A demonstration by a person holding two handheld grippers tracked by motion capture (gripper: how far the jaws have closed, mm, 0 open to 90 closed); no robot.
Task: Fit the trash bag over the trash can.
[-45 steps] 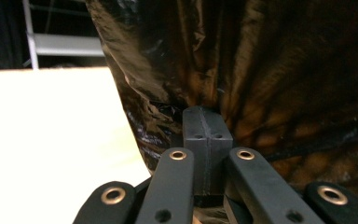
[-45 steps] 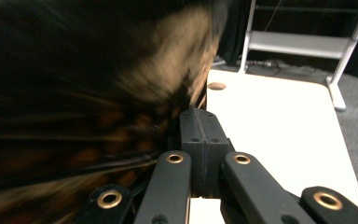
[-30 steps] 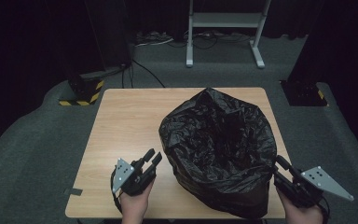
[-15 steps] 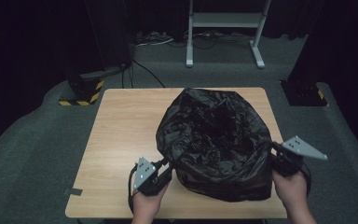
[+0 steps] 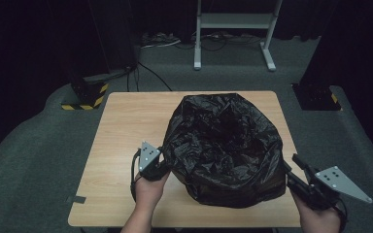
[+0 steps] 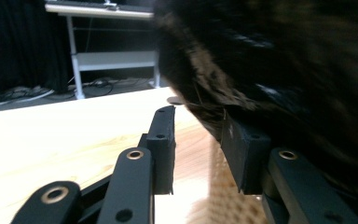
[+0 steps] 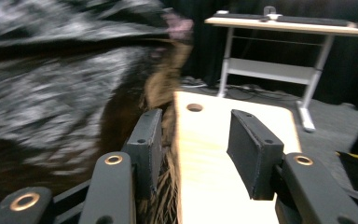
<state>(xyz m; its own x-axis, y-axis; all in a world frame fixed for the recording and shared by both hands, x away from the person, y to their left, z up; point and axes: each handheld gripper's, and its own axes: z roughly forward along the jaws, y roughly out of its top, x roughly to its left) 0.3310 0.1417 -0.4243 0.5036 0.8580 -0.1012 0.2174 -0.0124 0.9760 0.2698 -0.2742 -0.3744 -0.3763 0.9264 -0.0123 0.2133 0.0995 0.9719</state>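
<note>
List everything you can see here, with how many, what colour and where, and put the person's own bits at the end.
Bag: one, black crinkled plastic, on the right half of the table, mouth open upward.
Table: one, light wood, centre of the high view.
Desk frame: one, white, on the floor beyond the table.
Cables: several, dark and pale, on the floor by the desk frame.
Striped base: one, black with yellow stripes, off the table's far left corner.
Floor: grey, around the table.
Left gripper: one, black, open, at the bag's near left side.
Right gripper: one, black, open, at the bag's near right side.
Hands: two, holding the grippers at the near edge.
</note>
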